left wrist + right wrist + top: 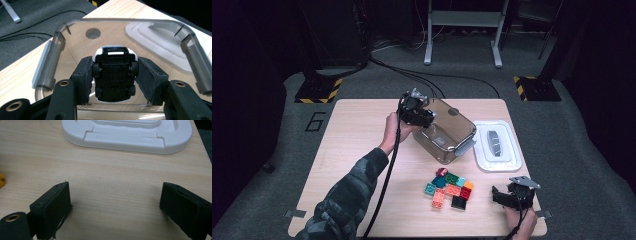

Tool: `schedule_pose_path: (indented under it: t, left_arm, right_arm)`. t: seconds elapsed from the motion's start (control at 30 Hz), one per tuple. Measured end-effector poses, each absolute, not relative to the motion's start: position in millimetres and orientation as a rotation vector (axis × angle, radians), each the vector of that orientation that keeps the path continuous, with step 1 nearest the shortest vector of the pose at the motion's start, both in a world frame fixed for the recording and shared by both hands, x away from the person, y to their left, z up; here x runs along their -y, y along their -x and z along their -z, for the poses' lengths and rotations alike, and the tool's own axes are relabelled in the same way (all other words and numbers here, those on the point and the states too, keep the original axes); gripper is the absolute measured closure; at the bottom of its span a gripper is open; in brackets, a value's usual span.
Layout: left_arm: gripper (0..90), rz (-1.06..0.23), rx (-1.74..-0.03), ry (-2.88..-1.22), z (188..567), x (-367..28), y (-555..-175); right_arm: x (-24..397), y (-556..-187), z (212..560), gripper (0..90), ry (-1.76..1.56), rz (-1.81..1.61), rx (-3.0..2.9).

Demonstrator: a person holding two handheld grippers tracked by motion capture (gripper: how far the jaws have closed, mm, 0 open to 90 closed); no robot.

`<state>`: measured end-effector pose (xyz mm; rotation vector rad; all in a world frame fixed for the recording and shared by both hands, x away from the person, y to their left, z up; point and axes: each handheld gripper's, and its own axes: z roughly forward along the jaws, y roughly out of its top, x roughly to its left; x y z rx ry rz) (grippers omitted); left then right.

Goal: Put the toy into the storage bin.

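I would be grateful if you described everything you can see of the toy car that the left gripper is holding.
The toy car is small, with a black plastic-looking underside and a white body showing at its edges. It is turned belly toward the left gripper view's camera, so its chassis and four black wheels show. The left gripper is shut on it, one pad against each wheeled side. It sits at the mouth of the clear plastic container, which is tipped toward the gripper. Whether the car touches the container I cannot tell.

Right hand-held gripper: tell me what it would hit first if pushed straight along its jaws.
Probably the white plastic lid lying flat on the wooden table. The right hand-held gripper points at it with jaws open and empty, bare tabletop between; depth is hard to judge, so it might scrape the table first.
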<state>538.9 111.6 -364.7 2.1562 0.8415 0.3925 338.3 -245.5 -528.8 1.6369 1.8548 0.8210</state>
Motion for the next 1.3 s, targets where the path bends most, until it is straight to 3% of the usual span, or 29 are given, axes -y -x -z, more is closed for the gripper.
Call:
schedule_pose_path:
  t: [1.3]
  left_arm:
    - [47.5, -0.344, -0.82, -2.268, 386, -120, -529]
  right_arm:
    - [245, -338, 529, 8.9, -1.634, -0.817, -1.857]
